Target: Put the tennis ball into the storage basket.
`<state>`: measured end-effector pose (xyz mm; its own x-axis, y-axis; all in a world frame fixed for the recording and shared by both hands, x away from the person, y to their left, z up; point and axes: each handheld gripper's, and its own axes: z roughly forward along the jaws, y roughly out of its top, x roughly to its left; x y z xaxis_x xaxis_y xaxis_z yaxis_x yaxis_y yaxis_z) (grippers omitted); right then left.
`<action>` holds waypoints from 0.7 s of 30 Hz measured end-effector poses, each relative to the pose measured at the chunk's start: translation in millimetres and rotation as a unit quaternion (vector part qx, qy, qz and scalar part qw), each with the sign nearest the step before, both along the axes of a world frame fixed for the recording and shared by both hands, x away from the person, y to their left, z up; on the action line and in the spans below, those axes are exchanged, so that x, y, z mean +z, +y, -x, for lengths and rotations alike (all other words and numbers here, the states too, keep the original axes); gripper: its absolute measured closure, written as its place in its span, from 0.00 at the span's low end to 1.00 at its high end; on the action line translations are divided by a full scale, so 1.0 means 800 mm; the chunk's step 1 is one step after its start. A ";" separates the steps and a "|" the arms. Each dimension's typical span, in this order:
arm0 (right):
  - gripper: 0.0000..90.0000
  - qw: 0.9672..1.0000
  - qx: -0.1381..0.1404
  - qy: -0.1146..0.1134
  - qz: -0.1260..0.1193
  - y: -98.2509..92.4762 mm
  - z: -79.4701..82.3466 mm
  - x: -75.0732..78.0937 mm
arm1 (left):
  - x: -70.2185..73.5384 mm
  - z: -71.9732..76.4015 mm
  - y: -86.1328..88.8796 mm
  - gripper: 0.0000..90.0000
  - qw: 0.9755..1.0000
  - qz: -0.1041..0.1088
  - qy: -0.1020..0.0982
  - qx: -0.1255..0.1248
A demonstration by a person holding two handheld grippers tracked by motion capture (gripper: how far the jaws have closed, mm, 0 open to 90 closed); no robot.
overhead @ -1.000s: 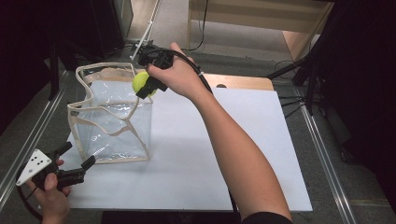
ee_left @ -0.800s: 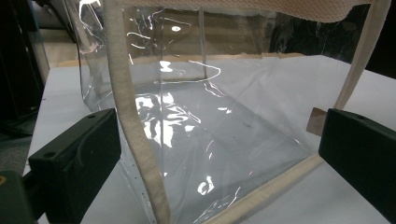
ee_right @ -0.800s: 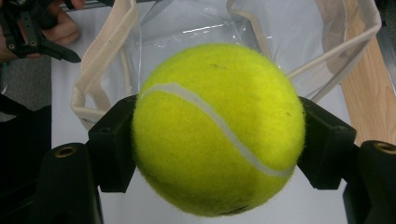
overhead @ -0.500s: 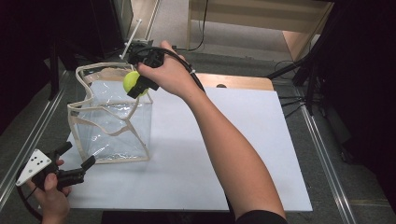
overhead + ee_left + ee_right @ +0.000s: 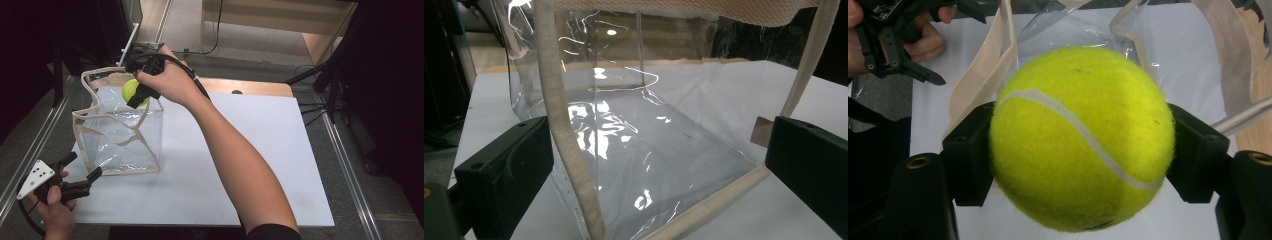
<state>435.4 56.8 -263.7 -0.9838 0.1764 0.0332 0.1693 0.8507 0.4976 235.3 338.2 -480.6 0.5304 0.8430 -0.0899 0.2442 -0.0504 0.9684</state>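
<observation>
Over the far rim of the clear bag (image 5: pixel 120 135), the right tool (image 5: pixel 137 95) holds a yellow tennis ball (image 5: pixel 131 90), its two black jaws pressed against the ball's sides; the right gripper view shows the grip squarely, with the ball (image 5: pixel 1082 137) bulging between the jaws and the bag's cloth-trimmed rim (image 5: pixel 980 75) just beyond it. So the pick-up looks done and the carry nearly so: the ball hangs above the bag's mouth, not yet inside. The bag stands upright on the white table (image 5: pixel 260 165), its top open though sagging at one side, and I can see nothing lying in it (the plastic glares, so a small thing might be missed).

What is left, as I judge it, is to lower the ball through the opening and let go.

The left tool (image 5: pixel 80 175) sits low at the near left corner of the table, its jaws wide apart and gripping nothing; in the left gripper view they (image 5: pixel 659 165) frame the bag's near lower corner (image 5: pixel 574 165) without pressing on it, perhaps ready to steady the bag.
</observation>
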 end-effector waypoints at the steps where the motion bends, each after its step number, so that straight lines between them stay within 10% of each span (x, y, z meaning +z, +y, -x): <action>1: 0.27 1.000 0.005 -0.001 0.000 0.001 -0.001 -0.001 | 0.000 0.000 0.000 0.00 1.000 0.000 0.000 0.000; 21: 0.15 1.000 0.010 0.000 0.023 0.013 0.003 -0.025 | 0.000 0.000 0.000 0.00 1.000 0.004 -0.002 0.001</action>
